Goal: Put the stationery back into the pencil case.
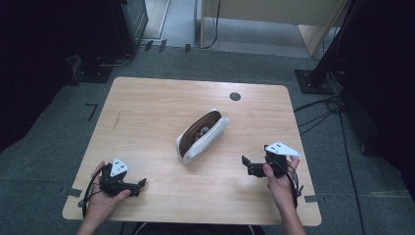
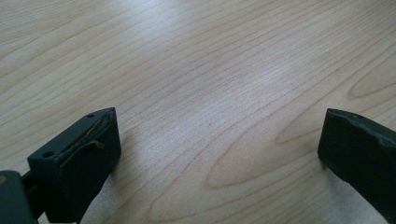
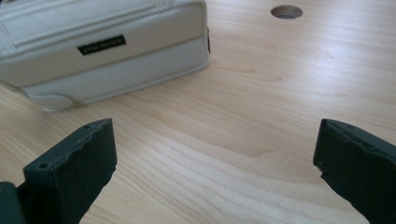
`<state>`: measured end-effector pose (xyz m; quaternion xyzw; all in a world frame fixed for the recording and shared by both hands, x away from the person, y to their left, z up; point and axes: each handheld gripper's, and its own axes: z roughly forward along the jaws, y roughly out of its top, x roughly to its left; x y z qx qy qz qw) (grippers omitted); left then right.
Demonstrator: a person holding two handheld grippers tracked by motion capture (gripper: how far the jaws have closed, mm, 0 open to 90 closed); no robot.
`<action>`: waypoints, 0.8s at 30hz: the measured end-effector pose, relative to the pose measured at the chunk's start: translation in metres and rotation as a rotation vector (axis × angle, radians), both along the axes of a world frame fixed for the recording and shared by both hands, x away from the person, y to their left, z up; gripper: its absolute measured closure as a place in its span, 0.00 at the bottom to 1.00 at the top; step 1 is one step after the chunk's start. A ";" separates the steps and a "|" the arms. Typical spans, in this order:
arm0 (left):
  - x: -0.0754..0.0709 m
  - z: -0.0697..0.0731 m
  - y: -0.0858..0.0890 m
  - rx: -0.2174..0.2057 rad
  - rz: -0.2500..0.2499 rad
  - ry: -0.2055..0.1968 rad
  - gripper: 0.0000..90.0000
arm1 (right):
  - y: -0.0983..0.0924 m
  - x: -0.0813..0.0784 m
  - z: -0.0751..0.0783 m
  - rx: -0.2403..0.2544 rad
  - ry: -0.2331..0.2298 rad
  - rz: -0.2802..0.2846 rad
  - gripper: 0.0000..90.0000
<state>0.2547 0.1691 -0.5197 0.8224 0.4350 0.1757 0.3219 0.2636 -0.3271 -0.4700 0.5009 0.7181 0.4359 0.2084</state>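
A white pencil case lies unzipped in the middle of the wooden table, its brown lining and some small items showing inside. Its white side with a small black label faces the right gripper view. My left gripper rests near the table's front left corner, held by a hand, jaws wide apart over bare wood. My right gripper sits at the front right, to the right of the case and apart from it, jaws spread wide with nothing between them.
A round dark cable hole is set in the table's far right part, also seen as a hole beyond the case. Dark stands and cables surround the table on the grey carpet.
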 end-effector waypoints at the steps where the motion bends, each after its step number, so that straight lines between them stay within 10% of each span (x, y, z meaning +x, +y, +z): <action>1: 0.000 0.000 0.000 0.001 -0.001 0.000 0.00 | -0.002 -0.001 -0.002 -0.006 -0.002 -0.001 0.00; 24: 0.000 0.000 0.000 0.000 0.000 0.000 0.00 | -0.044 -0.030 -0.043 -0.033 0.108 -0.098 0.00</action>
